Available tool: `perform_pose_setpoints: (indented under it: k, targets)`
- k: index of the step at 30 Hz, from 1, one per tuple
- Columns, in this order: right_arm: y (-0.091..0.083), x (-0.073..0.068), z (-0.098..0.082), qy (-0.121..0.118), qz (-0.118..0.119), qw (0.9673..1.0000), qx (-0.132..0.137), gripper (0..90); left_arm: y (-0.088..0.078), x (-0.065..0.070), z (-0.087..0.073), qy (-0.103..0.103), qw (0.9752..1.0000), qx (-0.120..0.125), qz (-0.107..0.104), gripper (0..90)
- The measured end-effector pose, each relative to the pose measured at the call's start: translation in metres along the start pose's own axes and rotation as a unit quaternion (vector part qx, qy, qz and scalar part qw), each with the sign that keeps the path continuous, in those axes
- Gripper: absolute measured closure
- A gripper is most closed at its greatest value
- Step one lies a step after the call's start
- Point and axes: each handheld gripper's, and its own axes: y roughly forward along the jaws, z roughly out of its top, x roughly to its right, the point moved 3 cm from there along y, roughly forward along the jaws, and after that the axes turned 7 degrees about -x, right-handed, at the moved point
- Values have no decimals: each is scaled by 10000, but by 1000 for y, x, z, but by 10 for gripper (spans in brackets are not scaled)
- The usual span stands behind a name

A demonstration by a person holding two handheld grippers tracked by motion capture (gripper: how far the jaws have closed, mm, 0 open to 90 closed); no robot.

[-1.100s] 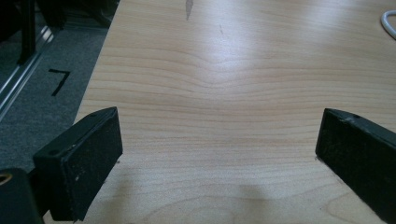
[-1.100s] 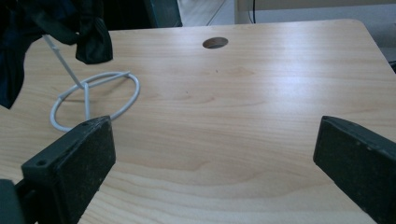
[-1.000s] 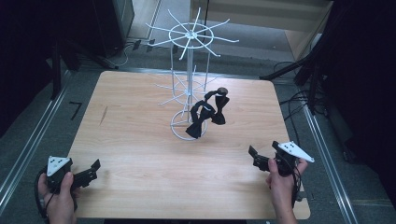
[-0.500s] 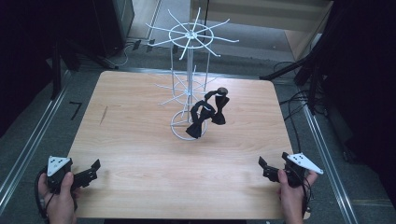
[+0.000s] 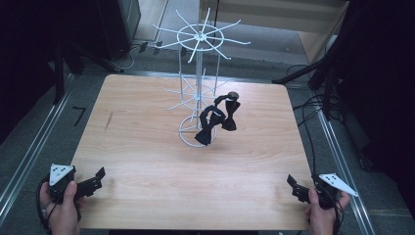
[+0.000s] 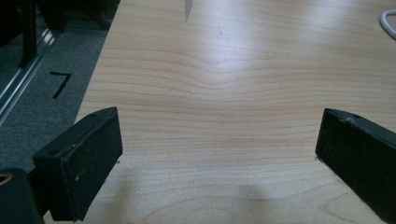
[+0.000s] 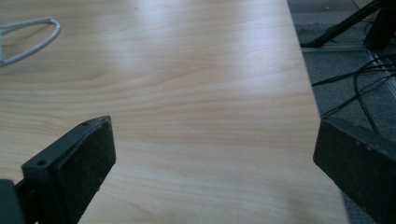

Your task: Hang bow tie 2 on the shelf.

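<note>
Since a second ago the right gripper (image 5: 295, 187) has drawn back to the surface's (image 5: 147, 147) near corner (both it and the left gripper (image 5: 96, 179) gape empty), so reaching for the bow ties (image 5: 215, 122) could topple the wire rack (image 5: 198, 88) holding them.

This looks like a lab recording rig. A pale wooden table (image 5: 147, 147) stands on grey carpet (image 5: 44, 132) between metal floor rails (image 5: 29, 152). Black cables (image 5: 313, 112) trail past its right edge.

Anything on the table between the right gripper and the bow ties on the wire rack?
No. In the high view, bare wood separates the right gripper from the bow ties on the wire rack.
</note>
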Motion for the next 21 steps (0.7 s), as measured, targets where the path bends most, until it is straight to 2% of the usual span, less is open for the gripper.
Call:
perform_pose_setpoints:
  k: [4, 7, 12, 17, 21]
  targets:
    - [-5, 11, -5, 126, -58, 9999, -52, 0, 0, 0, 0, 6, 10000, -7, -14, 10]
    - [-8, 14, -8, 100, -78, 9999, -97, 0, 0, -1, 0, -43, 10000, 14, -21, 10]
    - [-12, 14, -12, 5, -38, 9999, -135, 0, 0, 0, 0, 19, 10000, -25, 14, 10]
    - [-10, 15, -12, 64, 159, 9995, -281, 0, 2, 2, 1, 112, 9999, -73, -7, 10]
    - [-10, 13, -12, -55, 109, 9995, -303, 0, 3, 3, 1, 129, 9999, -81, -27, 10]
